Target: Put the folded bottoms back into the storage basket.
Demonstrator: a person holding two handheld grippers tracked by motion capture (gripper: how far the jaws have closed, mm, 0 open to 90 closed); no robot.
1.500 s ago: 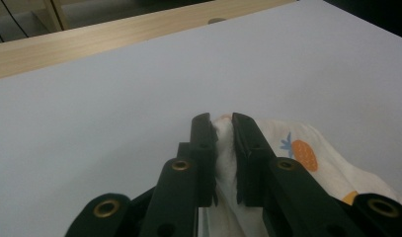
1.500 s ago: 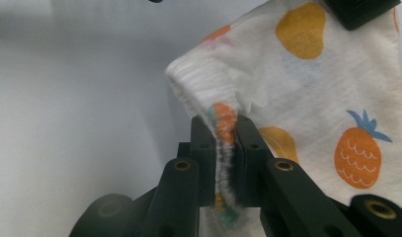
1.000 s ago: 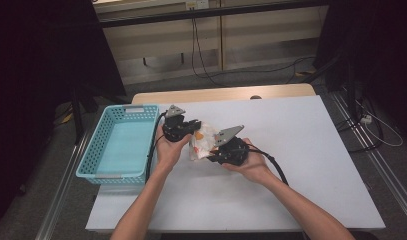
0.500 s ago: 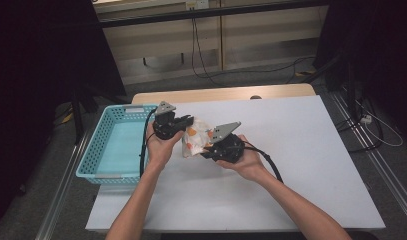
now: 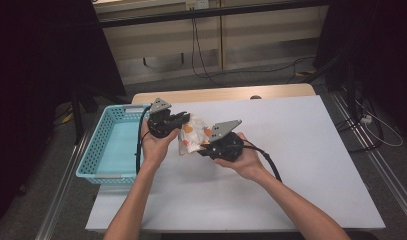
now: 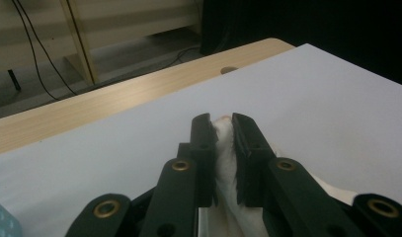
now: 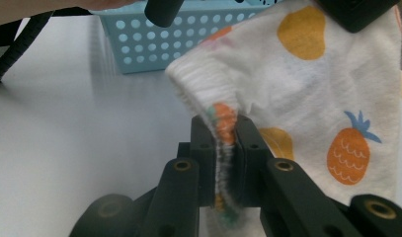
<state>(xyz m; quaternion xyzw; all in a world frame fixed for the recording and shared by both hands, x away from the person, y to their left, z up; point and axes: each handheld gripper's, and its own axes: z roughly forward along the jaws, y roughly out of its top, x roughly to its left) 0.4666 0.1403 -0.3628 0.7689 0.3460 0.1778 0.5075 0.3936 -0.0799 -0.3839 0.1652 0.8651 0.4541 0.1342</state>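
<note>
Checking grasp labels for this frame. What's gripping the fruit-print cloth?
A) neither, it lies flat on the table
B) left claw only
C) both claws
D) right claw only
C: the left claw is clamped on a white fold of the cloth, and the right claw pinches its ribbed edge; the high view shows it stretched between them.

Fruit-print cloth up off the desk

White cloth (image 5: 192, 136) with orange pineapples and yellow pears hangs crumpled, ribbed edge pinched, stretched just right of the blue basket (image 5: 107, 150).
</note>
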